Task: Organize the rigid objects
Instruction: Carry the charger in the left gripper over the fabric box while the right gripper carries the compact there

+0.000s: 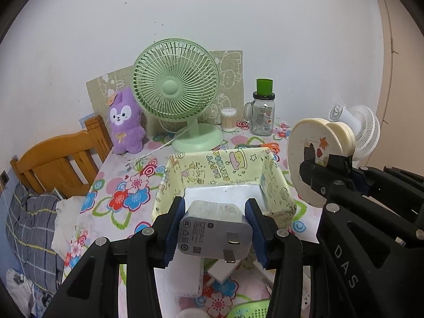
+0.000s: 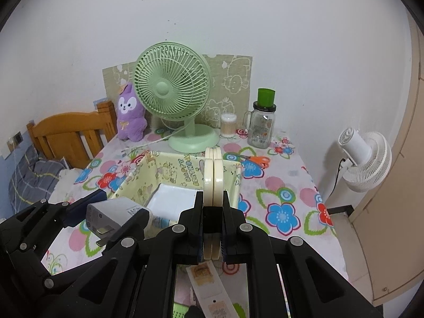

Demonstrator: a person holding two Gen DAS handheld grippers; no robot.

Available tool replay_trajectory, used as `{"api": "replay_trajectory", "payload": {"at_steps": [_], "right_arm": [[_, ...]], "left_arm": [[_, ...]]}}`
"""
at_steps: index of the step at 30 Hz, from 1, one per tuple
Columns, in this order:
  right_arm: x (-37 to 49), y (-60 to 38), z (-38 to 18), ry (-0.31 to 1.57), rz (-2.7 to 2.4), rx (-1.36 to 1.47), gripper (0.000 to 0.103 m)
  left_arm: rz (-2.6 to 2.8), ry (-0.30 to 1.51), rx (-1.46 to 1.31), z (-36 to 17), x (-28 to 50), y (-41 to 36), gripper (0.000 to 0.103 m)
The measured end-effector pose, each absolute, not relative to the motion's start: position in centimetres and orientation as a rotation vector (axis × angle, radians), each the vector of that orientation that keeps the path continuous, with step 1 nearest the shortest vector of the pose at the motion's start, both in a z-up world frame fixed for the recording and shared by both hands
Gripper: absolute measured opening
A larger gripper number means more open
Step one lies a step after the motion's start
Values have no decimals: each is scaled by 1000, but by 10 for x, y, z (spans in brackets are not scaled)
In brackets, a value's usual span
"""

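My left gripper (image 1: 216, 208) is shut on a grey wall charger (image 1: 216, 232) with its plug prongs facing the camera, held just in front of and above the near edge of a yellow cartoon-print storage box (image 1: 275, 185). My right gripper (image 2: 212, 197) is shut on a cream round compact case (image 2: 212, 175), held on edge above the same box (image 2: 137, 175). In the left wrist view the case (image 1: 318, 156) and right gripper (image 1: 322, 172) hover at the box's right. In the right wrist view the charger (image 2: 111, 216) and left gripper (image 2: 114, 206) are lower left.
A green desk fan (image 1: 176, 87), purple plush (image 1: 124, 122), cotton-swab jar (image 1: 228, 119), glass mug jar (image 1: 262, 114) and orange scissors (image 1: 265, 145) stand behind the box. A white fan (image 2: 367, 159) is at the table's right edge. A wooden bed frame (image 1: 61, 159) lies left. A green basket (image 1: 251, 310) sits near.
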State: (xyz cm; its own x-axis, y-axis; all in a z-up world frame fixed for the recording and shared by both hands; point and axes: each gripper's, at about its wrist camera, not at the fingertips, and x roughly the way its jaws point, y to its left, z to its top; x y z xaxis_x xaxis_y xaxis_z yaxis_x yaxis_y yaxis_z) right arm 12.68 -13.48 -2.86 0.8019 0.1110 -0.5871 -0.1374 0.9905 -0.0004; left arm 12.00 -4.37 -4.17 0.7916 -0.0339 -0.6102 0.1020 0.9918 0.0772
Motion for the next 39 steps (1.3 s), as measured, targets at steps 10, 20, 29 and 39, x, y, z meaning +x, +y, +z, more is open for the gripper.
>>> {"api": "replay_trajectory", "payload": {"at_steps": [10,20,29,39], "right_arm": [[156,-134,-28,623,116,-37,12],[190,-131,-34,638,109,-20,12],[215,-129,-38,643,97,-18,12],[243,-127,-63,704,78,-19,12]], "left_arm": [[-67,645,115,-41,149,-43,47],[-73,662,119,-46,182,-40,47],[-77,667,122,-49,207,-36,47],[-75,728,130,-75,234,-35,47]]}}
